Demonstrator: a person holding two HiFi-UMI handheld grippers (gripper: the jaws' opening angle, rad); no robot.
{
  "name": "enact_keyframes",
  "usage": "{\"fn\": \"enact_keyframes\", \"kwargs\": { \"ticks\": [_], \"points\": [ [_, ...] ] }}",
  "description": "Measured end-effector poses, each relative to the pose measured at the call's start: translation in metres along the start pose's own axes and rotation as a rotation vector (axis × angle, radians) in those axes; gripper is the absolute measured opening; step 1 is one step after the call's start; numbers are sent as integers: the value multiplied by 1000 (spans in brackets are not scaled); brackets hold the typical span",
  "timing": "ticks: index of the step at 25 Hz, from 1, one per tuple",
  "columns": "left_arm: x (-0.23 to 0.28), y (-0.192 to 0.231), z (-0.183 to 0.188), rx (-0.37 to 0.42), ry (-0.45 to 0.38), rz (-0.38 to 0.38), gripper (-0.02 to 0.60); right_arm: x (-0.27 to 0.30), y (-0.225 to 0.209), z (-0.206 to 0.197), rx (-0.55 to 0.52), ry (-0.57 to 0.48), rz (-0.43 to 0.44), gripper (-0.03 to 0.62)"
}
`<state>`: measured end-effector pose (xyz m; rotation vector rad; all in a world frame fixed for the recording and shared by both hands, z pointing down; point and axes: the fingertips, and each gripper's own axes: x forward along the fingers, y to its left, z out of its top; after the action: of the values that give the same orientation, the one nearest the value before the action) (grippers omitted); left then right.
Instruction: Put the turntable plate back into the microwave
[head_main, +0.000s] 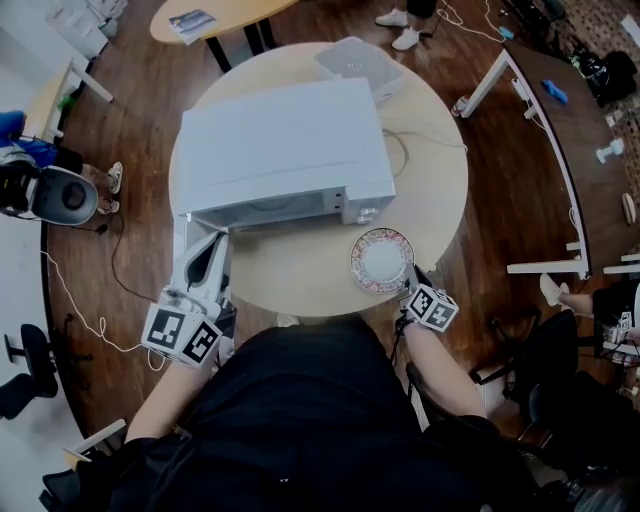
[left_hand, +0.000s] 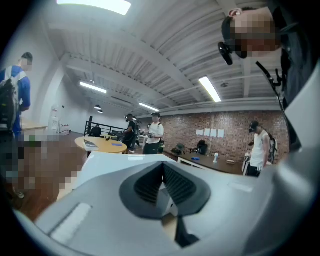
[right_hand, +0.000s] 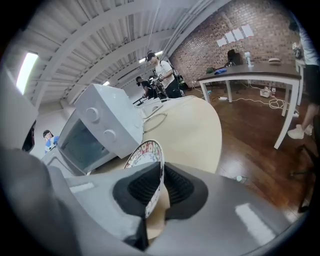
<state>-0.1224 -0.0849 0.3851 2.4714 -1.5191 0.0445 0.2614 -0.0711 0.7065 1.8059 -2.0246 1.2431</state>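
Gripping plate (right_hand: 145, 154) rim, right claw (right_hand: 161, 176) clamped over bench (head_main: 300, 278); left claw (left_hand: 162, 174) looks closed beside microwave (head_main: 290, 150)

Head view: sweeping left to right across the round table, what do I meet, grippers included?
left gripper → microwave → plate → right gripper, gripping the plate's right rim → dark desk beyond the table
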Motion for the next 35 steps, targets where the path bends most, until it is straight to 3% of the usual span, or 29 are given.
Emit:
{"fn": "enact_keyframes", "kwargs": {
  "ticks": [8,19,35],
  "points": [
    [-17,13,13,-15,-8,25,5,7,26,-6,120,-12,55,20],
    [-3,16,4,-39,-22,-21,5,0,13,-4,191,-41,37,17],
    [2,17,3,-36,-20,-55,5,-18,9,0,444,-133,80,18]
  ]
}}
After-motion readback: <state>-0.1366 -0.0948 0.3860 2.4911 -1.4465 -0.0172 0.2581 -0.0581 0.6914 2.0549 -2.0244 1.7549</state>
